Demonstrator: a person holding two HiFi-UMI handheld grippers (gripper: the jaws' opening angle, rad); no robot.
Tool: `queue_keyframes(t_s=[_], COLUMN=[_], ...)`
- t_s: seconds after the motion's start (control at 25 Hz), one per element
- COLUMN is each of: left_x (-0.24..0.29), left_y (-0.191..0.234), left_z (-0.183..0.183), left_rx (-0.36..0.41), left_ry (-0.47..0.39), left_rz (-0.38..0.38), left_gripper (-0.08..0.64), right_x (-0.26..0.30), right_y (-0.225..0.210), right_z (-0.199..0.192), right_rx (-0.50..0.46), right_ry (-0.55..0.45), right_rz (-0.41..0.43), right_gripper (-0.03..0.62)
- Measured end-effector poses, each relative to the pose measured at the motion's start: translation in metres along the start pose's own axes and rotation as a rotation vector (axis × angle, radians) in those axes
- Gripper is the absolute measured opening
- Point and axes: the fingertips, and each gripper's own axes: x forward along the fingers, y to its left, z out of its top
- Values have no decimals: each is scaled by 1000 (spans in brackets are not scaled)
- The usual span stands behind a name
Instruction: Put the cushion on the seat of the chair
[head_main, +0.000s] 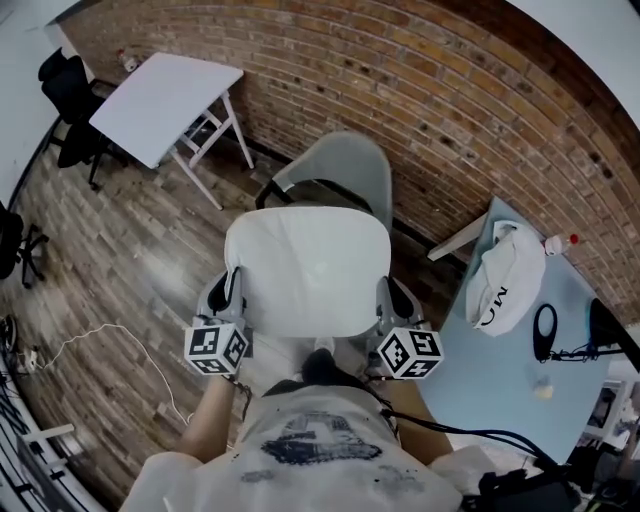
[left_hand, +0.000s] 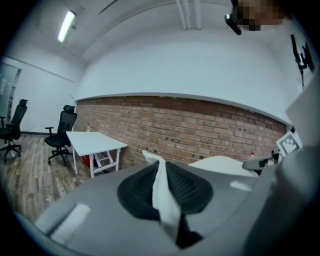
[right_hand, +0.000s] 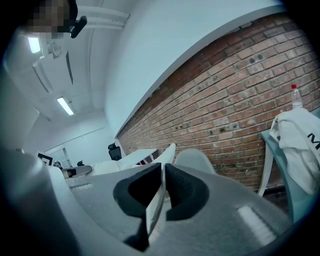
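Both grippers holding white cushion (head_main: 307, 270) over grey chair (head_main: 345, 165).
Left gripper (head_main: 230, 290) is clamped tight on the cushion's left edge, right gripper (head_main: 393, 298) on its right edge, fabric pinched between both jaw pairs. Cushion lies flat and covers the seat; contact with the seat unclear. Chair back shows past its far edge, brick wall (head_main: 450, 90) behind.

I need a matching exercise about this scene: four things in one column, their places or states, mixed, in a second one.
1. cushion
2. chair
3. white table
4. bottle

A. on the light blue table
B. far left, by the brick wall
C. clamped by the left gripper and the right gripper
D. under the cushion

Pairs: 1-C; 2-D; 3-B; 4-A
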Motion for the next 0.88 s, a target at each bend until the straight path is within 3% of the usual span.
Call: queue_keyframes(t_s=[0.48, 0.88], left_x=[73, 145], left_y=[0, 38], left_z=[3, -16], left_rx=[23, 40], left_ry=[65, 154], left_rz=[-62, -180], left_gripper=[23, 23], right_x=[36, 81], right_y=[-33, -38], right_z=[3, -25], right_rx=[49, 92], right_ry=[13, 21], right_rz=[-83, -222], right_gripper=[20, 20])
